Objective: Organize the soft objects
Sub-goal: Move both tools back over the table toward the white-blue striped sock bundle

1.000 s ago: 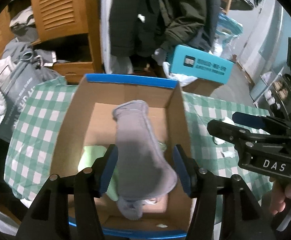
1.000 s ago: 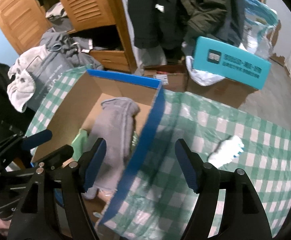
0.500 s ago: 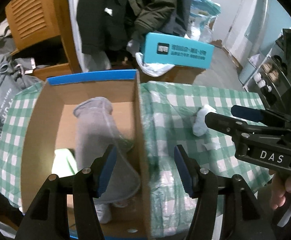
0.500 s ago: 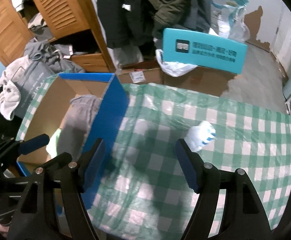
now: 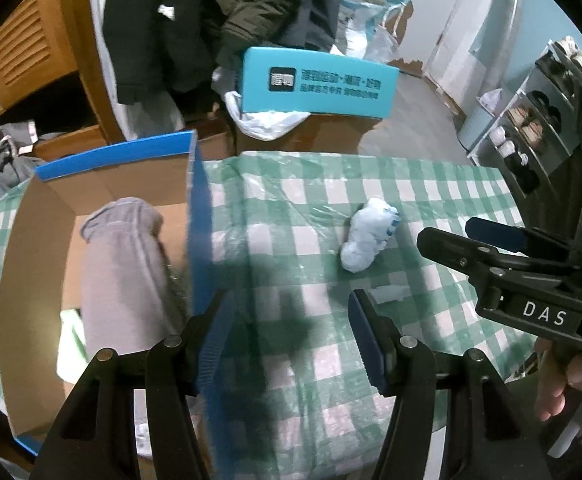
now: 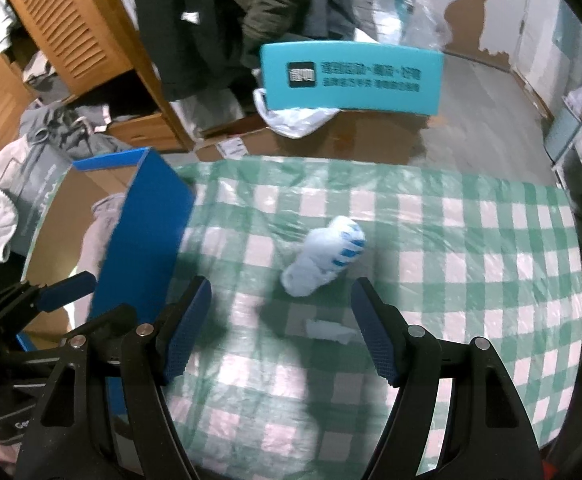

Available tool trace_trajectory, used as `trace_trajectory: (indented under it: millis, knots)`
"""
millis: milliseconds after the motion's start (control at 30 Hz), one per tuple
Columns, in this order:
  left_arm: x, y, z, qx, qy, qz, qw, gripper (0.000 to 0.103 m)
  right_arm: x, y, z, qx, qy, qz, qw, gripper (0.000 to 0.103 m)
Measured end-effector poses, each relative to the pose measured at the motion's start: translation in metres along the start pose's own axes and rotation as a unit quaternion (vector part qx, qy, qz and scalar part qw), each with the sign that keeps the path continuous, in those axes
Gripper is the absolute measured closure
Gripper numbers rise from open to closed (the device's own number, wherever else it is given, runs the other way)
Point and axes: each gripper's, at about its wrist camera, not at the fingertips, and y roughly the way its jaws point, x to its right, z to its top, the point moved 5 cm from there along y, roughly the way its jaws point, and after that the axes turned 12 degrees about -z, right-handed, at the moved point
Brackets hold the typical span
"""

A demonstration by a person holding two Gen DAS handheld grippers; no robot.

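A rolled white sock with blue stripes (image 5: 367, 242) lies on the green checked tablecloth (image 5: 431, 184); it also shows in the right wrist view (image 6: 323, 255). A blue-edged cardboard box (image 5: 199, 216) at the left holds a grey sock (image 5: 121, 276) and something light green (image 5: 69, 340). My left gripper (image 5: 291, 334) is open and empty over the cloth beside the box wall. My right gripper (image 6: 281, 330) is open and empty, just short of the white sock. The right gripper also shows in the left wrist view (image 5: 451, 234).
A small white scrap (image 6: 329, 330) lies on the cloth in front of the white sock. A teal box (image 6: 351, 78) stands on brown cartons beyond the table. Hanging coats (image 6: 227, 8) and a wooden wardrobe (image 6: 67, 36) are behind. Shoe shelves (image 5: 531, 120) stand at right.
Both grippers have swung right, away from the box and over the tablecloth. The white sock has come from the right edge to near the middle of both views.
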Motion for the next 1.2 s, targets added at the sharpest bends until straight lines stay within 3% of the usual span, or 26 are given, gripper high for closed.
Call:
trace_trajectory:
  millis: [267,667,833,1200]
  knots:
    - [0.022,0.024,0.008,-0.015,0.021,-0.009,0.9996,0.040,0.027,0.017,-0.003,-0.019,0.021,-0.012,1.000,0.030]
    - [0.016,0.058,0.019,-0.035,0.008,-0.010,0.9993,0.037,0.040,0.041,-0.003,-0.042,0.030,-0.025,0.998,0.030]
    - [0.017,0.074,0.021,-0.049,0.016,-0.004,0.9987,0.030,0.046,0.055,-0.003,-0.054,0.035,-0.035,0.997,0.030]
    - [0.021,0.103,0.016,-0.077,0.020,-0.009,0.9968,0.028,0.061,0.081,-0.040,-0.086,-0.012,-0.053,0.995,0.030]
